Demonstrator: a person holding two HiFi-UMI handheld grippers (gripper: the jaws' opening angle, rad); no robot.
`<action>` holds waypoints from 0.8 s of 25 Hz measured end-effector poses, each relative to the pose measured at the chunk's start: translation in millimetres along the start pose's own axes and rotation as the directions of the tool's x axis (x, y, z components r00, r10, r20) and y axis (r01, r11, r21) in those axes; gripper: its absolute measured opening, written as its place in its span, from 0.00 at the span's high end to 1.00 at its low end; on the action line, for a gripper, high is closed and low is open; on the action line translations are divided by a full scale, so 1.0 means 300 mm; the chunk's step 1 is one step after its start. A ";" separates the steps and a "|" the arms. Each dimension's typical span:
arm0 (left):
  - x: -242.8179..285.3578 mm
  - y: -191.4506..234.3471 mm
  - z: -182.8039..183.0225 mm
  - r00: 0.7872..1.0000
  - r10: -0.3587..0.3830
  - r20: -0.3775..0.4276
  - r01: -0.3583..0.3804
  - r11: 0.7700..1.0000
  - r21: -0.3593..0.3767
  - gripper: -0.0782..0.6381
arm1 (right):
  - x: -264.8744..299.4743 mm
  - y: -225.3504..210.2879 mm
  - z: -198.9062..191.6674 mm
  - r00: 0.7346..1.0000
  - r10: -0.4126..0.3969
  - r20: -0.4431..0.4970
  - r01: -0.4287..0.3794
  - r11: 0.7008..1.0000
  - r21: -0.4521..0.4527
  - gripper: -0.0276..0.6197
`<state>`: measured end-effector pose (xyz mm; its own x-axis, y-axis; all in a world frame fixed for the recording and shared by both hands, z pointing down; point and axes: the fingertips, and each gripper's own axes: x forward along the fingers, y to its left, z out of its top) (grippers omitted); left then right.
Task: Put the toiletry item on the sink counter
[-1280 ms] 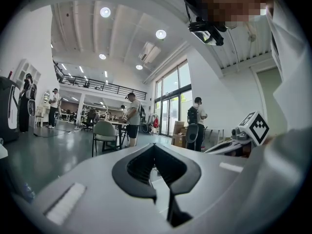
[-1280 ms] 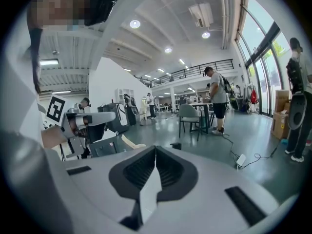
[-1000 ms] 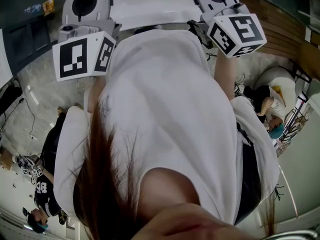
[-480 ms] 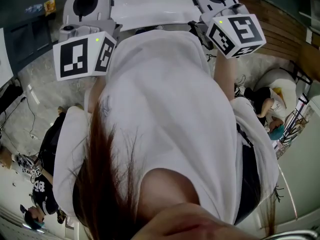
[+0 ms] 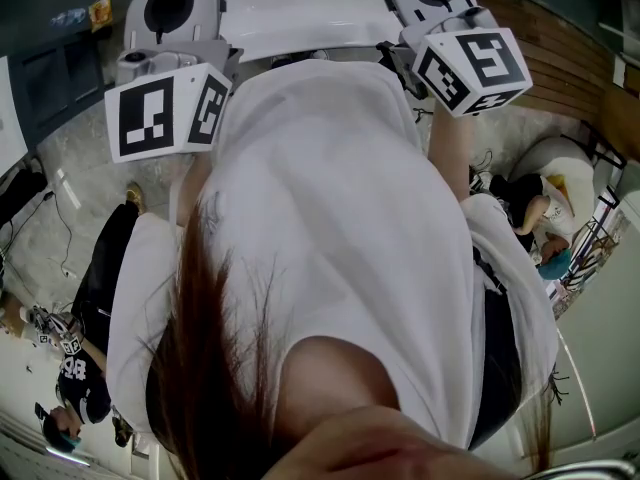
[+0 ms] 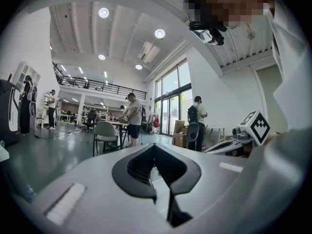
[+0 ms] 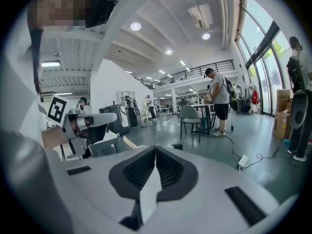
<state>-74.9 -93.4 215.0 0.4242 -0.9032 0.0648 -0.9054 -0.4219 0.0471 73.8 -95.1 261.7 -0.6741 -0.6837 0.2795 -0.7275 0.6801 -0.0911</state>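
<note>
Status: left gripper (image 6: 154, 147) and right gripper (image 7: 155, 149) both closed on nothing, held near the front edge of the sink (image 5: 290, 18). Toiletry item not in any view. Locate it first, open the jaws before approach, grip mid-body.

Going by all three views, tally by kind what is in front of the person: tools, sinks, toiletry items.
Tools: 2, the left tool and the right tool, both shut with nothing held
Sink: 1
Toiletry items: 0 in view
Total: 3
</note>
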 end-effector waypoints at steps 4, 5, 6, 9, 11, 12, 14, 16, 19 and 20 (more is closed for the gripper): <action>0.000 0.002 -0.001 1.000 -0.001 -0.001 0.001 1.000 0.001 0.88 | 0.000 -0.001 -0.002 1.000 -0.002 -0.001 0.002 1.000 0.001 0.94; 0.001 0.003 0.000 1.000 0.000 -0.002 0.000 1.000 0.002 0.88 | 0.000 -0.002 -0.001 1.000 -0.003 -0.001 0.003 1.000 0.001 0.94; 0.001 0.005 0.001 1.000 0.001 -0.002 -0.001 1.000 0.004 0.88 | 0.001 -0.001 0.001 1.000 -0.003 -0.001 0.003 1.000 0.000 0.94; 0.001 0.007 0.004 1.000 0.004 -0.004 -0.004 1.000 0.010 0.88 | 0.001 -0.002 0.004 1.000 -0.004 -0.001 0.004 1.000 -0.001 0.94; -0.001 0.001 0.005 1.000 0.006 -0.005 -0.006 1.000 0.013 0.88 | -0.009 -0.003 0.004 1.000 -0.006 0.001 0.006 1.000 0.000 0.94; -0.002 -0.002 0.006 1.000 0.006 -0.004 -0.006 1.000 0.012 0.88 | -0.013 -0.004 0.003 1.000 -0.008 0.002 0.008 1.000 0.001 0.94; -0.002 -0.002 0.007 1.000 0.005 0.000 -0.005 1.000 0.008 0.88 | -0.016 -0.006 0.000 1.000 -0.011 0.002 0.011 1.000 0.001 0.94; -0.003 0.002 0.008 1.000 0.005 0.004 -0.005 1.000 0.008 0.88 | -0.015 -0.005 -0.003 1.000 -0.014 0.001 0.014 1.000 0.002 0.94; -0.007 0.005 0.006 1.000 0.006 0.006 -0.006 1.000 0.008 0.88 | -0.017 -0.001 -0.008 1.000 -0.017 0.001 0.017 1.000 0.004 0.94; -0.008 0.004 0.004 1.000 0.006 0.006 -0.006 1.000 0.008 0.88 | -0.019 -0.001 -0.011 1.000 -0.017 0.001 0.017 1.000 0.004 0.94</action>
<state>-77.0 -91.7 213.6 0.4187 -0.9062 0.0594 -0.9081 -0.4170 0.0386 78.1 -90.6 263.2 -0.6616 -0.6957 0.2796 -0.7396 0.6670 -0.0905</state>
